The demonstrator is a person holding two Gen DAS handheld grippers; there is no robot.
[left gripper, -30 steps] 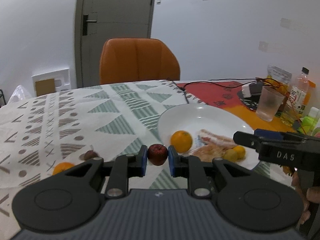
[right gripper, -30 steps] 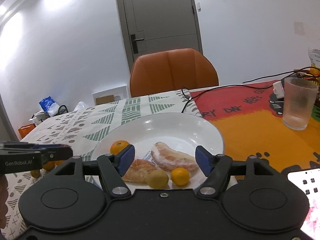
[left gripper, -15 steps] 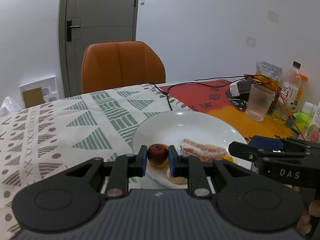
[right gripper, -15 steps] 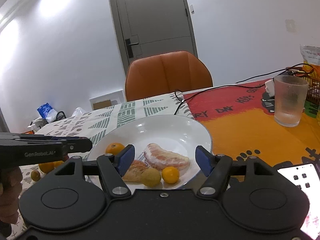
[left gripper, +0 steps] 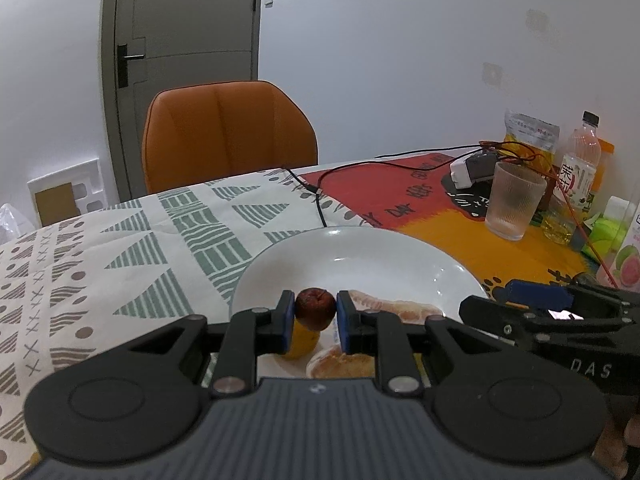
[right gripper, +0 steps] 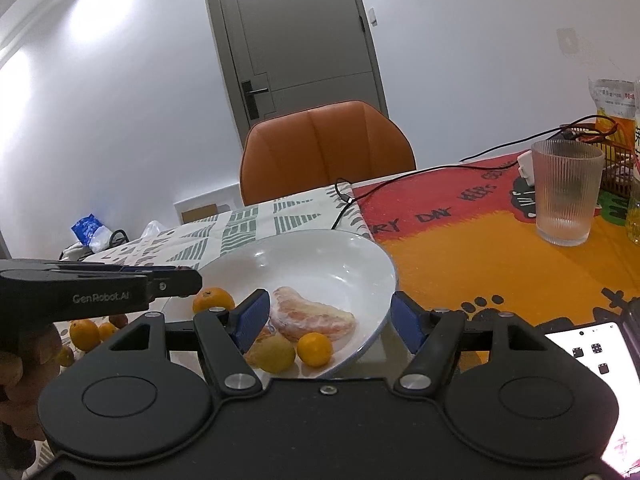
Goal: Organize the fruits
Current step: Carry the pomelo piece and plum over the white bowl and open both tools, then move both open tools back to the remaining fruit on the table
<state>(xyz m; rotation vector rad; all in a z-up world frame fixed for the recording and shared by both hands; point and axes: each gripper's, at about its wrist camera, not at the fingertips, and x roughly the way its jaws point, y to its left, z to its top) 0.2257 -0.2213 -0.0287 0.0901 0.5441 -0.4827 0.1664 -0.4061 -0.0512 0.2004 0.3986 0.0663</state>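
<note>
While the left gripper point(left gripper: 316, 312) hangs above the near rim of the white plate point(left gripper: 360, 248), its blue pads are clenched on a small dark red fruit point(left gripper: 315, 307), wrinkled and round, held clear of the plate's surface. Directly below that fruit a yellow-orange citrus point(left gripper: 302, 344) shows between the fingers, and a peeled pomelo segment point(left gripper: 394, 307) lies to its right on the plate, with another peeled piece point(left gripper: 344, 364) nearer the camera.

From the right wrist view the right gripper point(right gripper: 326, 318) has its jaws released, standing apart with nothing pressed between them; the plate's near rim and its fruit sit in the gap. On the plate there lie the pomelo segment point(right gripper: 314, 318), a small orange kumquat-like fruit point(right gripper: 315, 349) just in front of it, a duller yellow fruit point(right gripper: 275, 354) beside that, and a mandarin point(right gripper: 214, 299) at the far left edge. The left gripper's black body point(right gripper: 100, 292), marked GenRobot.AI, reaches in from the left, a person's hand point(right gripper: 24, 364) wrapped around its handle. Several more small oranges point(right gripper: 84, 333) rest on the patterned tablecloth point(left gripper: 100, 264) left of the plate.

A ribbed glass tumbler point(right gripper: 568, 192) stands well apart on the orange and red mat point(right gripper: 480, 256), and an orange chair point(left gripper: 228, 136) faces the far side of the table.
</note>
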